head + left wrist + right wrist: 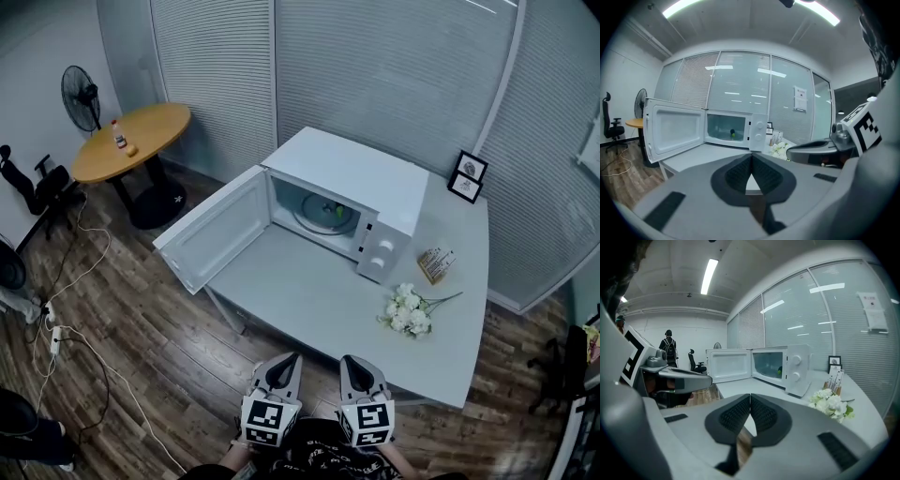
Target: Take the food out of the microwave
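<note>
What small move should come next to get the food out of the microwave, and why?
Probably carry the right tongs forward over the table toward the microwave, opening them on the way. Its door already stands open and the green food lies inside. Both the right tongs and the left tongs are shut, empty and back at the table's near edge.

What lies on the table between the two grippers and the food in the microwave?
Nothing. The head view shows bare table from the left gripper and right gripper to the food in the open microwave; the flowers lie aside, rightwards.
</note>
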Available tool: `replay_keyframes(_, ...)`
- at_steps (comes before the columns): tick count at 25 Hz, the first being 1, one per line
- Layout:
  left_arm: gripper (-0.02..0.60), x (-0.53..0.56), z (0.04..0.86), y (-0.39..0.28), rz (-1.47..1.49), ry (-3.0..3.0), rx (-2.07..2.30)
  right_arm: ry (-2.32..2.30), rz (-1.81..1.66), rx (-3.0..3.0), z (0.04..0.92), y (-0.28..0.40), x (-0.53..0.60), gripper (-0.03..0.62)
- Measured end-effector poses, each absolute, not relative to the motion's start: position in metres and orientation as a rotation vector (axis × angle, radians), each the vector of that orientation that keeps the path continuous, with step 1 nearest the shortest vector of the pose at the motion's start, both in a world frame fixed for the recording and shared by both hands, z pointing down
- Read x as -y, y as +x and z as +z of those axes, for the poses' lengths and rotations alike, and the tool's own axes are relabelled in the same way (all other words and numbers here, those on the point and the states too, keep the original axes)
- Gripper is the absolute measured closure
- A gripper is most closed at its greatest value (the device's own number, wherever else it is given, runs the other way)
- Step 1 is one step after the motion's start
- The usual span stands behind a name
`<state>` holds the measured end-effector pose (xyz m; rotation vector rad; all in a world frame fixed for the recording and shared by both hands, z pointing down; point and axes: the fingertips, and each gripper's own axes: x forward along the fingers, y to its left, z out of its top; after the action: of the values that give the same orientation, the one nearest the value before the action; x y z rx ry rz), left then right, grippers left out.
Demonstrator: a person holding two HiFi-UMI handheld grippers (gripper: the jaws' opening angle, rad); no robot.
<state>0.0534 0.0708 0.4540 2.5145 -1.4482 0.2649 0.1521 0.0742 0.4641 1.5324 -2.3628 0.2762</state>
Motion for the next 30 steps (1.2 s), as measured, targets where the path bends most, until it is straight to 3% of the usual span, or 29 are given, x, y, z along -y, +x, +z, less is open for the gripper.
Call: replay_keyframes(30,0.574,0.144,0.458,-0.009,0.287,2.683,1.167,1.853,0.462,2.169,0.483,0.097,0.114,0.588)
